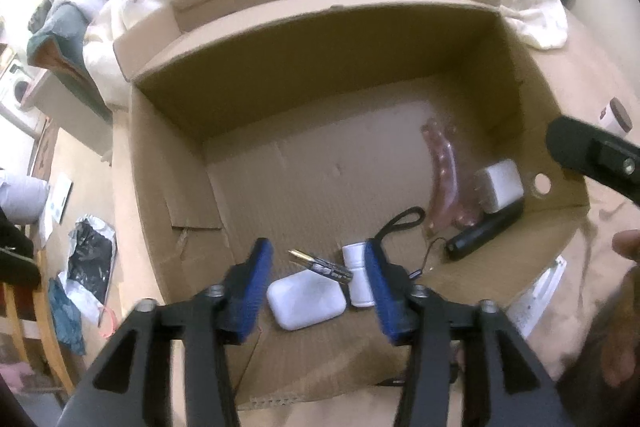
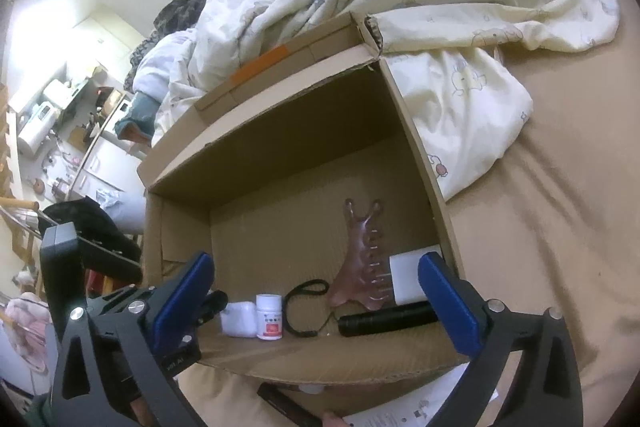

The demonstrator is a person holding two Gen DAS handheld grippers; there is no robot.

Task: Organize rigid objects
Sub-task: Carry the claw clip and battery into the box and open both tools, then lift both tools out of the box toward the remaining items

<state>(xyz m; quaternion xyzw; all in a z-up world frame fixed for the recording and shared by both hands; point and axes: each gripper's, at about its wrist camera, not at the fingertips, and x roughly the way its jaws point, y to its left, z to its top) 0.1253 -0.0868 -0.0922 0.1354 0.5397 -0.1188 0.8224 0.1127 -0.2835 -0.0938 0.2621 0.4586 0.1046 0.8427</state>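
While the rigid objects already lie gathered along the near wall of the cardboard box point(image 1: 320, 39), both grippers hang over its near edge with nothing in them. On the box floor sit a white earbud case point(image 1: 306, 301), a small white pill bottle point(image 1: 359, 275) just beside it, a metal-tipped pen point(image 1: 320, 265) behind the case, a black flashlight point(image 1: 484, 233) with its wrist loop, a white charger block point(image 1: 500, 185) touching the flashlight, and a pink comb point(image 1: 444, 183) leaning toward the right wall.

The left gripper point(image 1: 316, 281) hovers above the case and bottle, jaws partly apart — no pad presses on anything. The right gripper point(image 2: 320, 293) stands spread as wide as it goes, empty, framing the flashlight and charger below.

This reads as the release step, items just dropped in. A brown-lidded jar point(image 1: 618, 115) is outside the box on the bed sheet point(image 2: 560, 187) — likely the next pick. That calls for lifting the right gripper clear of the box wall and reaching right, jaws kept wide enough for the jar's body.
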